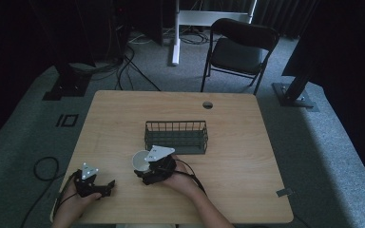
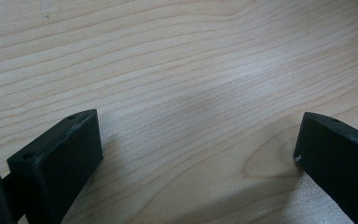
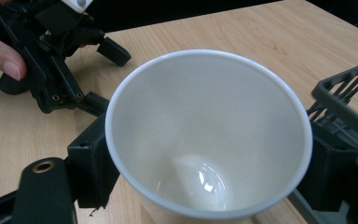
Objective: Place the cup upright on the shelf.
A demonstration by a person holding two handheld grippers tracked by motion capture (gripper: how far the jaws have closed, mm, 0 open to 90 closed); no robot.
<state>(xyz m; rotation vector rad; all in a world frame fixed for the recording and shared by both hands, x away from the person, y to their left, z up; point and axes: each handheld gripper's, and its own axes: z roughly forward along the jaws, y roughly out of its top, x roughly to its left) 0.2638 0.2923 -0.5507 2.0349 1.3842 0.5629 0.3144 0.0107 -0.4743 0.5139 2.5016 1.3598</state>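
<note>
**White cup held at the worktop's near centre**

White, glossy and smooth — the cup [image 3: 209,135] looks rigid, light and probably slippery, perhaps breakable if ceramic. The right gripper [image 1: 145,172] has its jaws clamped on the outer wall below the rim, a sound place to hold. Cup empty, mouth open, at 7 o'clock from the wire basket [image 1: 176,136]. Left gripper [image 1: 108,186] — jaws wide apart over bare worktop [image 2: 177,70].
</note>
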